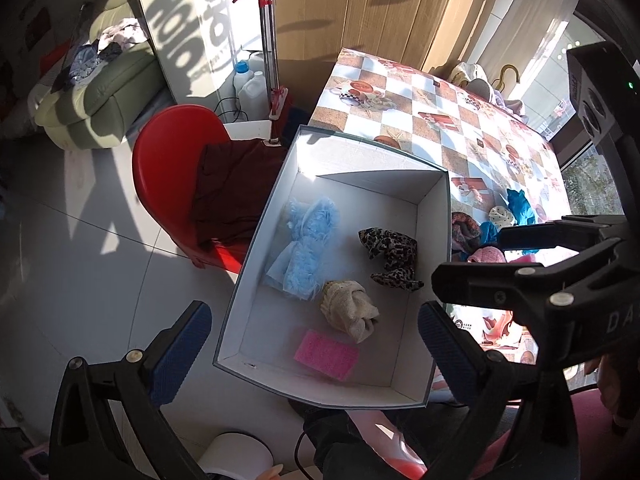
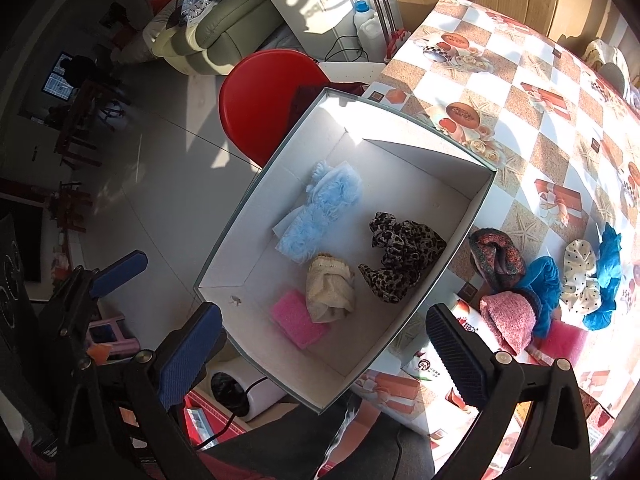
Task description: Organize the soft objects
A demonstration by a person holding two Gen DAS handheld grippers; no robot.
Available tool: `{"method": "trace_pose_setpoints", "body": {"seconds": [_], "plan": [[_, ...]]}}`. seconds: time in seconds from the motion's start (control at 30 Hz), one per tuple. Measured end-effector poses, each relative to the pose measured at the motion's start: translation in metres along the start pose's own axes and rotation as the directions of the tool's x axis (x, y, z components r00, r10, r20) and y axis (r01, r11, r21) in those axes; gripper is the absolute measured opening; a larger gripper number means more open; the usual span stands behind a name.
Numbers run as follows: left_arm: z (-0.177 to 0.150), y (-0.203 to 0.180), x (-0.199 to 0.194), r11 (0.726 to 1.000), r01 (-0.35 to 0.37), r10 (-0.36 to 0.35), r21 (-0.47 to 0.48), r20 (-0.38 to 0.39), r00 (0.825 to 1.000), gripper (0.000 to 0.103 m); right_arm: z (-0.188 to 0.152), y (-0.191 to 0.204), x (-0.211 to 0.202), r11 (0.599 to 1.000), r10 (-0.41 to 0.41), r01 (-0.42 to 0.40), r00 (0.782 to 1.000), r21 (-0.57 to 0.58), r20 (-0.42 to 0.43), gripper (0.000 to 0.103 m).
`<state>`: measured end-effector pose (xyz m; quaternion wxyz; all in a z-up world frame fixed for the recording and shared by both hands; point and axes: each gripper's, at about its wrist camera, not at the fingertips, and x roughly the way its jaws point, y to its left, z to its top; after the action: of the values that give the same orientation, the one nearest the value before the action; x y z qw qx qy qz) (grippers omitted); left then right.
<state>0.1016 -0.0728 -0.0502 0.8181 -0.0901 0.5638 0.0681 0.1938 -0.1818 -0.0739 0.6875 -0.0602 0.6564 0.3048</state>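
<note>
A white box sits at the table's near left corner. In it lie a fluffy light-blue piece, a leopard-print scrunchie, a beige cloth and a pink sponge. Right of the box on the table lie a dark red knit piece, a pink knit piece, blue cloths and a dotted cream scrunchie. My left gripper is open above the box's near end. My right gripper is open above the box's near edge; it also shows in the left wrist view.
The table has a checkered picture cloth. A red chair with a dark red cloth stands left of the box. A green sofa, bottles and a mop stand farther back.
</note>
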Motion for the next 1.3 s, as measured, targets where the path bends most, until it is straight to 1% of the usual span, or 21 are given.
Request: {"method": "trace_pose_setpoints", "body": {"seconds": [0.13, 0.2, 0.27, 0.37, 0.5, 0.6, 0.87, 0.97, 1.1, 1.3], "plan": [[-0.003, 0.012, 0.006, 0.997, 0.053, -0.054, -0.053, -0.021, 0.998, 0.103, -0.005, 0.0, 0.0, 1.0, -0.005, 0.005, 1.0, 0.009, -0.004, 0.103], [-0.005, 0.01, 0.006, 0.999, 0.029, -0.03, -0.043, -0.029, 0.999, 0.103, -0.007, 0.0, -0.001, 1.0, -0.01, 0.01, 1.0, 0.008, -0.006, 0.103], [-0.007, 0.002, 0.003, 1.0, 0.009, -0.009, -0.019, -0.018, 1.0, 0.103, -0.009, 0.001, -0.001, 1.0, -0.014, 0.015, 1.0, 0.011, -0.005, 0.103], [-0.012, -0.01, 0.0, 1.0, 0.001, -0.001, 0.005, -0.024, 1.0, 0.103, -0.012, -0.001, -0.002, 1.0, -0.015, 0.015, 1.0, 0.026, 0.0, 0.103], [-0.016, -0.024, -0.004, 0.997, -0.035, 0.036, 0.072, -0.018, 0.999, 0.103, -0.014, -0.001, -0.004, 0.999, -0.019, 0.019, 1.0, 0.038, 0.006, 0.103], [-0.017, -0.027, -0.004, 0.996, -0.039, 0.041, 0.081, -0.013, 0.999, 0.103, -0.016, 0.001, -0.003, 0.999, -0.02, 0.02, 1.0, 0.035, 0.003, 0.103], [-0.019, -0.034, -0.003, 0.995, -0.039, 0.042, 0.097, -0.029, 0.999, 0.103, -0.018, 0.0, -0.007, 0.999, -0.023, 0.022, 1.0, 0.039, 0.019, 0.103], [-0.021, -0.039, -0.001, 0.991, -0.052, 0.057, 0.122, -0.039, 0.998, 0.103, -0.019, 0.001, -0.008, 0.999, -0.028, 0.027, 0.999, 0.034, 0.021, 0.103], [-0.022, -0.044, 0.0, 0.986, -0.068, 0.074, 0.154, -0.033, 0.997, 0.103, -0.019, 0.001, -0.009, 0.999, -0.036, 0.036, 0.999, 0.031, 0.024, 0.103], [-0.022, -0.045, 0.003, 0.985, -0.072, 0.08, 0.158, -0.041, 0.996, 0.103, -0.019, 0.001, -0.008, 0.999, -0.038, 0.037, 0.999, 0.026, 0.017, 0.103]]}}
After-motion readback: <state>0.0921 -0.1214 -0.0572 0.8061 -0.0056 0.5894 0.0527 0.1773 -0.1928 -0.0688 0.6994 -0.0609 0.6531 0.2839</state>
